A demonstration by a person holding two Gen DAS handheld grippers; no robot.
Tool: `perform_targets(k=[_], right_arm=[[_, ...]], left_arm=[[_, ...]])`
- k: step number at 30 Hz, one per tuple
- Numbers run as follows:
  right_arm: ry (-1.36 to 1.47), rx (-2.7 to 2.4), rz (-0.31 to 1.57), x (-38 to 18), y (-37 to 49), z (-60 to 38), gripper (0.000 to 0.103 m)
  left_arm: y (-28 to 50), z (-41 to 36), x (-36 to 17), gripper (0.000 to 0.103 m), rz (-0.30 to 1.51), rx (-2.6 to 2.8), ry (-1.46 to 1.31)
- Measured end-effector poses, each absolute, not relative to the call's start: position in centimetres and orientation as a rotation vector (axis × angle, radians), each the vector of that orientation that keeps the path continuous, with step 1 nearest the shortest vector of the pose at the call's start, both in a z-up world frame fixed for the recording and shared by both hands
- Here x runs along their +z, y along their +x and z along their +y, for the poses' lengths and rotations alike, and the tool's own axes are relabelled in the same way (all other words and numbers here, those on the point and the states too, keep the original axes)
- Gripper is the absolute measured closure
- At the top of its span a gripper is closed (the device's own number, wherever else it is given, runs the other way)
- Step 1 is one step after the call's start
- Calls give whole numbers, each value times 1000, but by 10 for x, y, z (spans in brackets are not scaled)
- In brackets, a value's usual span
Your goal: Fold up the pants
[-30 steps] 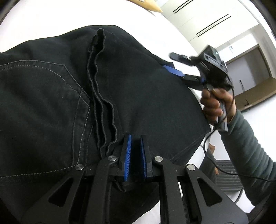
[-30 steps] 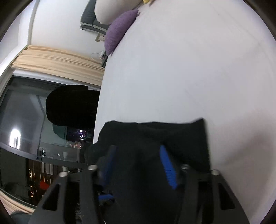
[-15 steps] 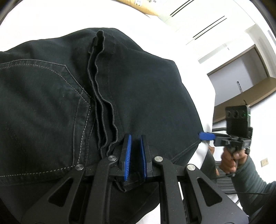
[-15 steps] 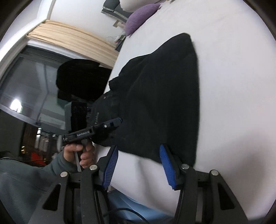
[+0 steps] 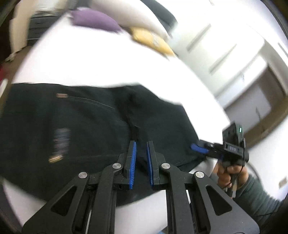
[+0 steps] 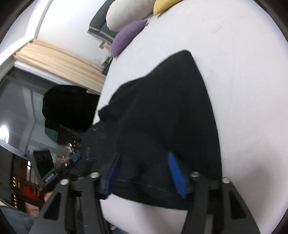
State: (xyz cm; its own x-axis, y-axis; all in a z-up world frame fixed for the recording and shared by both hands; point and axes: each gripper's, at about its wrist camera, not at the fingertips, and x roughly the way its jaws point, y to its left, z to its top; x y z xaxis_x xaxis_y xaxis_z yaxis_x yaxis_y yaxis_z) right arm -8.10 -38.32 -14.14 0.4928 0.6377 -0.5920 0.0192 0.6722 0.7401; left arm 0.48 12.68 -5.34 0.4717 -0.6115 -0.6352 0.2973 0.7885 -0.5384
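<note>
The black pants (image 5: 86, 126) lie folded on the white bed (image 5: 86, 59). My left gripper (image 5: 141, 144) stands at their near edge, jaws nearly shut around a fold of black cloth. My right gripper (image 6: 144, 158) is open, its blue pads (image 6: 175, 171) straddling the near edge of the pants (image 6: 162, 111). It also shows in the left wrist view (image 5: 199, 148), at the right corner of the pants. The left gripper shows in the right wrist view (image 6: 75, 158) at the pants' left side.
A purple cushion (image 6: 127, 36), a white pillow (image 6: 126, 14) and a yellow cushion (image 6: 164, 5) lie at the head of the bed. A dark window with a beige curtain (image 6: 59, 61) is on the left. White cupboards (image 5: 225, 50) stand beyond the bed.
The left wrist view has swung and pulled back, so the pants lie lower and the pillows show. My right gripper has moved back onto the pants' near right edge, jaws still open.
</note>
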Motion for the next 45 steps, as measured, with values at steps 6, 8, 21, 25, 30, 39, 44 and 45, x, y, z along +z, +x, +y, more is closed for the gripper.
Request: perform_targets(k=[6,8,21,25,30,39,44,45], right_arm=[[885,552,801,-101,-92,-371,41],[911,587,786,-99,-86,-361,41],[908,650,824,-98,-80,-333,41],[939,651,808,-101,-81,-340,41],[938,665,802,-102,-80,-338,41],[945,657,790,-102,-80,-340,41],[949,673,786,-104,-78,-335,41],[950,674,785,-104,-78,-334,41]], left_arm=[[-43,250,-79,62,896,-309,-730],[-53,275,-87,15,850,-228,-824],[-63,304,-145,14,882,-248,-1145],[-65,305,-157,14,880,-241,-1179],[-66,315,-158,14,864,-222,-1270],[-73,316,-167,18,873,-202,-1289],[-66,319,-171,43,872,-196,-1299],[-64,319,-174,51,876,-192,-1313]])
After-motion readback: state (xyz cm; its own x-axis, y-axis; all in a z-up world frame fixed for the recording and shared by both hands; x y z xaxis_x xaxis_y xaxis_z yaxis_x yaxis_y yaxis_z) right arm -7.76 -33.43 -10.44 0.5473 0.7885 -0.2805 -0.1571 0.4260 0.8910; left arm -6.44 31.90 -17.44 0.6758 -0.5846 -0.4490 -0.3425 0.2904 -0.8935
